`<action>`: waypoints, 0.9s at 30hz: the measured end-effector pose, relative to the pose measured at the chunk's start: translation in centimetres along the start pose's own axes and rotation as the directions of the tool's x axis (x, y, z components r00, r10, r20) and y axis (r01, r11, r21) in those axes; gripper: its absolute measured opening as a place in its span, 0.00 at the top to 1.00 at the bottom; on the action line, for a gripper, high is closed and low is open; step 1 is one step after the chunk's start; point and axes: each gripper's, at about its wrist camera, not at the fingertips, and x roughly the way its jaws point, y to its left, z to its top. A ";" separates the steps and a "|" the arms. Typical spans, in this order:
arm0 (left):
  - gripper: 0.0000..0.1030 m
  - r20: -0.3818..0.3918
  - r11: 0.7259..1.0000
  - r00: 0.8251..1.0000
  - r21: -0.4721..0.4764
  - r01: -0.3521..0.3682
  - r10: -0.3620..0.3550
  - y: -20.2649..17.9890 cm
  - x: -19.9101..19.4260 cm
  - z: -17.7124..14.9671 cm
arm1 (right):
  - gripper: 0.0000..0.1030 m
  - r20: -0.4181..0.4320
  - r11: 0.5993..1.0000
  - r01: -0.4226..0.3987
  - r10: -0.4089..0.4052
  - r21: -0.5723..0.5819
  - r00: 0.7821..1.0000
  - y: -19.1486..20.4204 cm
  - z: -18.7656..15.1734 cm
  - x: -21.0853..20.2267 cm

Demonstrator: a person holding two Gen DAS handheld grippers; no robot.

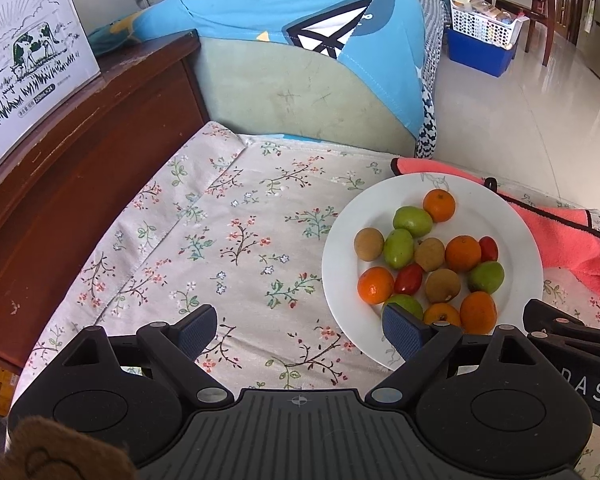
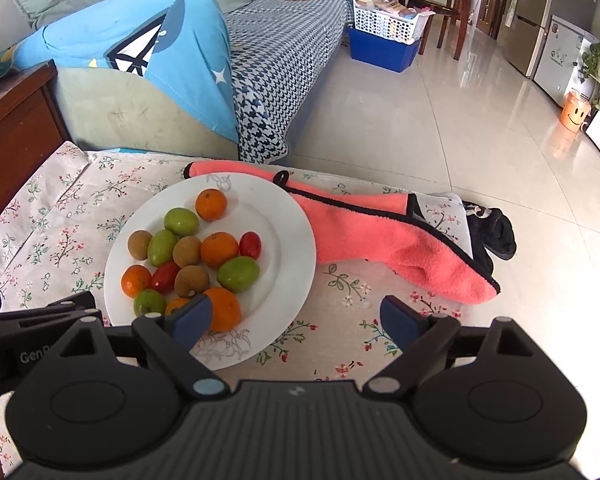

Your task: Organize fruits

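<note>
**Both grippers hanging open beside the fruit plate**

The left gripper (image 1: 300, 330) is standing with its jaws spread wide and nothing between them, hovering over the floral tablecloth (image 1: 228, 240). Its right-hand blue pad (image 1: 402, 330) is overlapping the near rim of the white plate (image 1: 512, 216) in the left wrist view. The right gripper (image 2: 296, 316) is likewise gaping, holding nothing; its left-hand pad (image 2: 192, 316) is showing in front of the nearest orange tangerine (image 2: 224, 308), though whether it is touching the fruit I cannot tell.

All the fruit is lying together on the plate, which is sitting on the tablecloth: orange tangerines, green round fruits (image 2: 238, 274), brown ones (image 2: 191, 280) and red cherry tomatoes (image 2: 250, 245), packed close and mixed.

Just beyond the plate, a coral-pink towel (image 2: 400, 248) with black trim is lying across the table's far edge, its near end tucked behind the plate rim. Past that, a sofa draped in a blue blanket (image 2: 112, 36) is standing, and a wooden cabinet (image 1: 72, 152) is flanking the table on the left, bearing a white carton (image 1: 24, 52) printed with a cow.
</note>
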 end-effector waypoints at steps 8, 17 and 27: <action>0.11 -0.006 1.000 1.000 0.008 -0.016 0.016 -0.2 0.2 0.0 | 0.12 -0.003 1.000 0.012 -0.012 -0.003 1.000 0.1 0.0 0.2; 0.11 -0.004 0.999 0.999 0.021 -0.035 0.035 -0.3 0.2 -0.1 | 0.12 -0.006 1.000 0.018 -0.018 -0.006 1.000 0.3 -0.1 0.4; 0.11 -0.001 0.998 0.999 0.029 -0.049 0.049 0.2 -0.1 -0.5 | 0.12 -0.012 1.000 0.005 -0.005 -0.017 1.000 0.7 -0.4 0.2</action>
